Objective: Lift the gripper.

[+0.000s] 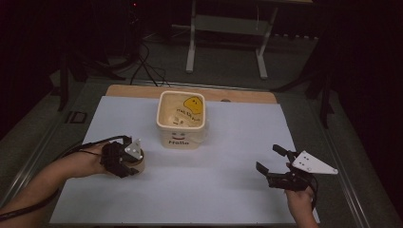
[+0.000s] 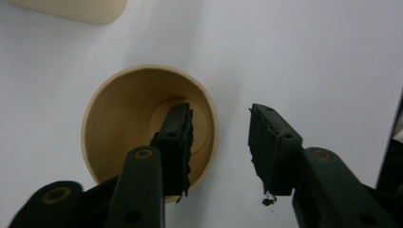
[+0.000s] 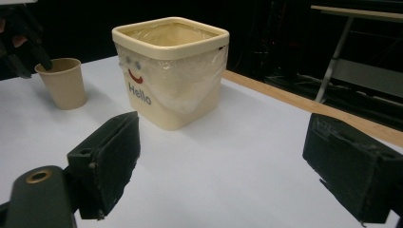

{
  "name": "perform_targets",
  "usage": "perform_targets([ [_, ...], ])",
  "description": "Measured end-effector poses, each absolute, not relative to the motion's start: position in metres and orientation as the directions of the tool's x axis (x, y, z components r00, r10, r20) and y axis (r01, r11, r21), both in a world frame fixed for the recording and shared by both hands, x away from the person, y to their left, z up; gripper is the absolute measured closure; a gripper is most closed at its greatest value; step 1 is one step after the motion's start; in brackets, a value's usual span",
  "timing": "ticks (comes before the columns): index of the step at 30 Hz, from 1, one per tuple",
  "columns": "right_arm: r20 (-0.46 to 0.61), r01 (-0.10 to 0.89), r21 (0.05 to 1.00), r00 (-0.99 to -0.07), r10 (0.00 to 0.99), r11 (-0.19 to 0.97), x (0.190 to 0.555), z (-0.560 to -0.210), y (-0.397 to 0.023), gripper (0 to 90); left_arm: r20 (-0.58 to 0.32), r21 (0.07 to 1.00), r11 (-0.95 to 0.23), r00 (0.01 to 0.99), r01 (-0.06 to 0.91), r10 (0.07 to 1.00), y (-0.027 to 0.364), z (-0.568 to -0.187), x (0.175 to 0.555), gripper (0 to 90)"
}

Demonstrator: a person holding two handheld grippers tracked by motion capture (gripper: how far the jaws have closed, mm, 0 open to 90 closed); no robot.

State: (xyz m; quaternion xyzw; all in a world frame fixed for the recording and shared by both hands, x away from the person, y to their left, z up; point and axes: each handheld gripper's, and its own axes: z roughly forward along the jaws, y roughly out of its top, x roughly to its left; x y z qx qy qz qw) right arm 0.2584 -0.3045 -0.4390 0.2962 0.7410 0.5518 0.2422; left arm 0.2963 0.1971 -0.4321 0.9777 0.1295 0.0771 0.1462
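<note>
A tan paper cup (image 2: 128, 118) stands upright and empty on the white sheet, left of a cream square bin (image 1: 180, 118) marked "Hello". My left gripper (image 2: 218, 114) points down over the cup, one jaw inside it and the other outside, so the cup's wall (image 2: 212, 137) lies between them with a gap on the outer side. It is open. In the high view the left gripper (image 1: 127, 162) covers most of the cup (image 1: 139, 166). My right gripper (image 1: 267, 157) rests open at the right, nothing between its jaws. From the right gripper (image 3: 221, 123) the bin (image 3: 171, 71) and cup (image 3: 64, 83) stand ahead.
A clear liner lines the bin, with a yellow shape printed on it (image 1: 192, 103). The white sheet (image 1: 228, 142) covers a wooden tabletop (image 1: 237, 96) whose far edge shows. A white table frame (image 1: 223, 23) and cables stand on the dark floor behind.
</note>
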Motion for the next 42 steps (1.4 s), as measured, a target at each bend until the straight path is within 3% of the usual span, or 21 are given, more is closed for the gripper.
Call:
perform_targets([
  [4, -0.034, 0.171, 0.961, -0.707, 0.707, 0.217, 0.258, -0.439, -0.304, 12.2, 0.102, 0.297, -0.923, 0.953, 0.245, 0.286, 0.197, -0.436, 0.299, 62.2],
  [5, -0.035, 0.170, 0.961, -0.708, 0.706, 0.218, 0.258, -0.439, -0.304, 12.2, 0.085, 0.291, -0.922, 0.953, 0.255, 0.290, 0.197, -0.439, 0.301, 67.2],
  [14, -0.038, 0.169, 0.960, -0.709, 0.704, 0.223, 0.259, -0.439, -0.304, 12.3, 0.056, 0.270, -0.927, 0.958, 0.258, 0.283, 0.199, -0.446, 0.304, 83.8],
  [31, -0.041, 0.153, 0.966, -0.710, 0.703, 0.210, 0.258, -0.440, -0.304, 12.2, 0.116, 0.269, -0.947, 0.971, 0.173, 0.210, 0.203, -0.445, 0.301, 88.3],
  [42, -0.043, 0.143, 0.968, -0.716, 0.697, 0.207, 0.258, -0.440, -0.303, 12.2, 0.049, 0.289, -0.934, 0.971, 0.210, 0.234, 0.211, -0.433, 0.300, 88.7],
])
